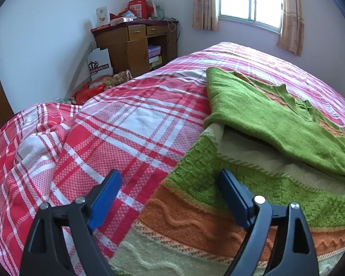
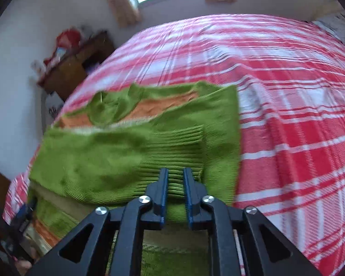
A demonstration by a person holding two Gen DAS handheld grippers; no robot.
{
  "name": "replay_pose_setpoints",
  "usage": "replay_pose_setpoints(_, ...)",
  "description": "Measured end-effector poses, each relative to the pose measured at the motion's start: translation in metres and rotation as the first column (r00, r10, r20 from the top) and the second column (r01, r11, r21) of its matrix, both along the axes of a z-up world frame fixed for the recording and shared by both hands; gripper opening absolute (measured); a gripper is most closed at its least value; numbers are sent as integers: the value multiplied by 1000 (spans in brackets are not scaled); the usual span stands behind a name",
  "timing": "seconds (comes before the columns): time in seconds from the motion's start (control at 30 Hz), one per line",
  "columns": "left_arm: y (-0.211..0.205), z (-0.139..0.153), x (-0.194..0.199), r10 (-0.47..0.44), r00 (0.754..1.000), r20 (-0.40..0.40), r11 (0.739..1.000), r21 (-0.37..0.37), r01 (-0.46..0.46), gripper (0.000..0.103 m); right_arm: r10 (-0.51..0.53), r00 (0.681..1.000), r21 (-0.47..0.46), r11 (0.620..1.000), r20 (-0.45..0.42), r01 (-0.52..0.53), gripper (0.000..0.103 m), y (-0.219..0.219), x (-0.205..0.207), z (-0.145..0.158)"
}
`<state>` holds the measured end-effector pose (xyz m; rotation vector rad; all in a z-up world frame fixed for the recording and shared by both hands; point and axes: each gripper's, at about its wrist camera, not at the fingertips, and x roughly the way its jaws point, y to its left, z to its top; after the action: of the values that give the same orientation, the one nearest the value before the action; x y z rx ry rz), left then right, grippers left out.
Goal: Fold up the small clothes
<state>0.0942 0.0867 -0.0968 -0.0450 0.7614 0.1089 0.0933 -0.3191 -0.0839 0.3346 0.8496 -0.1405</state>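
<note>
While the left gripper (image 1: 170,184) tilts down spread empty, the right gripper (image 2: 175,184) pinches the sweater (image 2: 117,158) cuff.

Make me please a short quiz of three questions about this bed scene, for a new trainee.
1. True or false: the left gripper has its jaws wide apart with nothing pressed between them.
2. The right gripper has which part of the green sweater between its jaws? A) ribbed cuff B) collar C) a button
3. What pattern has the bedspread?

Key: 1 true; 2 A; 3 red, pink and white plaid.
</note>
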Motion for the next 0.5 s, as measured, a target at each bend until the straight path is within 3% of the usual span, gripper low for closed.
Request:
replay_pose_setpoints(0.33, 0, -1, 4, 19, 1000, -20, 1000, 0, -19, 99, -34, 997, -250, 968, -65, 16, 18, 13, -5, 1)
replay_pose_setpoints(0.5, 1, 0, 3, 21, 999, -39, 1000, 2, -21, 103, -28, 995, -191, 981, 91, 46, 20, 10, -65, 41)
